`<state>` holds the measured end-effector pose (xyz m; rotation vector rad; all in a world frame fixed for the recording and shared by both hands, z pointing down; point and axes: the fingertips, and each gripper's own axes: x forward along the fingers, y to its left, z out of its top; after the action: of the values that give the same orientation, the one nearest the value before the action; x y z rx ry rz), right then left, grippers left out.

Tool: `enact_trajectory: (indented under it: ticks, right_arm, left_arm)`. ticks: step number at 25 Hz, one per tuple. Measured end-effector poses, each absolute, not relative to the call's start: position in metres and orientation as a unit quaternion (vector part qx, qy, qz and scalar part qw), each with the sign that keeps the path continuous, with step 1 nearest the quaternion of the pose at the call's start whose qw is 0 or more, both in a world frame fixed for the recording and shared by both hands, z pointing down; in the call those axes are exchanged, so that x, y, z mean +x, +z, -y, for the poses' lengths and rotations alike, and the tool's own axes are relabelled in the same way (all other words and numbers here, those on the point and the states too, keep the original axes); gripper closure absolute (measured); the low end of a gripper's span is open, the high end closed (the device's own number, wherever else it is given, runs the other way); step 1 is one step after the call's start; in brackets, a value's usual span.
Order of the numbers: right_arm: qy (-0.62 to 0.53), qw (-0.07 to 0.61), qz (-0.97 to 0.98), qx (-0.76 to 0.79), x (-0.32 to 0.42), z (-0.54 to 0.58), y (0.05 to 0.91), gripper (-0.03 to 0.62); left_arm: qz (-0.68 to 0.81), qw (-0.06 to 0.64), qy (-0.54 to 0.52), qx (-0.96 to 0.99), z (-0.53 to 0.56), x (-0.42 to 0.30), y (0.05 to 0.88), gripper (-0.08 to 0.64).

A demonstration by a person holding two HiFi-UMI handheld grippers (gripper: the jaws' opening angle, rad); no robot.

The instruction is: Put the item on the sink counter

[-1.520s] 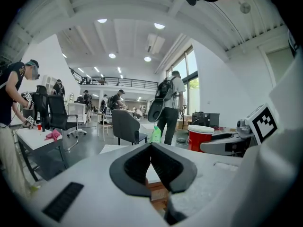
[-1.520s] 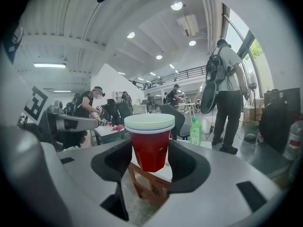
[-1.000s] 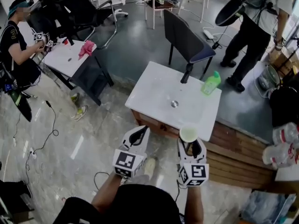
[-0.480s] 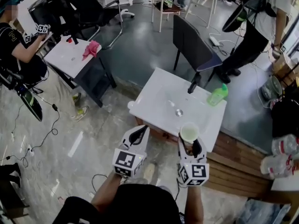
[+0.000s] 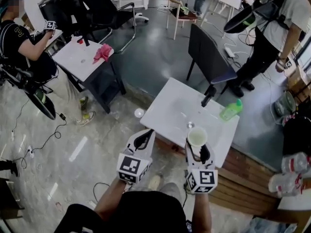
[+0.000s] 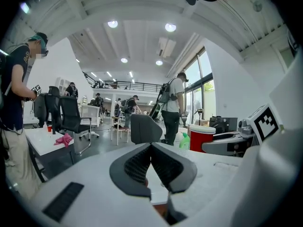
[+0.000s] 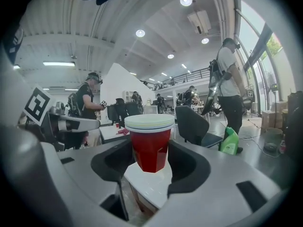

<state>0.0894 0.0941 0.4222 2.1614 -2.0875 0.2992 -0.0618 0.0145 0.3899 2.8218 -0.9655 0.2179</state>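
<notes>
Glossy pale floor runs under the near part of an open workshop and gives way to dark grey flooring farther off. A white sink worktop stands in the middle on a wooden base. A black faucet rises at its far edge and a green bottle stands by its far right corner. A dark chair sits just behind it. To the left a second worktop carries a pink cloth, with a seated person beside it. Another person stands at upper right.

The right tongs pinch a red cup by its sides, upright, held up at the sink worktop's near edge towards the right corner. The left tongs are pressed together with nothing between them.
</notes>
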Motion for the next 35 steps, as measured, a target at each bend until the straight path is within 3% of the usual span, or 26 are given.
enact_trajectory:
  ticks: [14,35]
  right_arm:
    - [0.089,0.061,0.721,0.684,0.085,-0.045,0.415,0.357]
    - [0.110,0.070,0.766,0.630,0.115,0.086,0.454,0.356]
  left_arm:
    - [0.366,0.072,0.068,0.925,0.016,-0.078,0.384,0.558]
    - [0.407,0.093,0.093,0.904,0.120,-0.032,0.419,0.558]
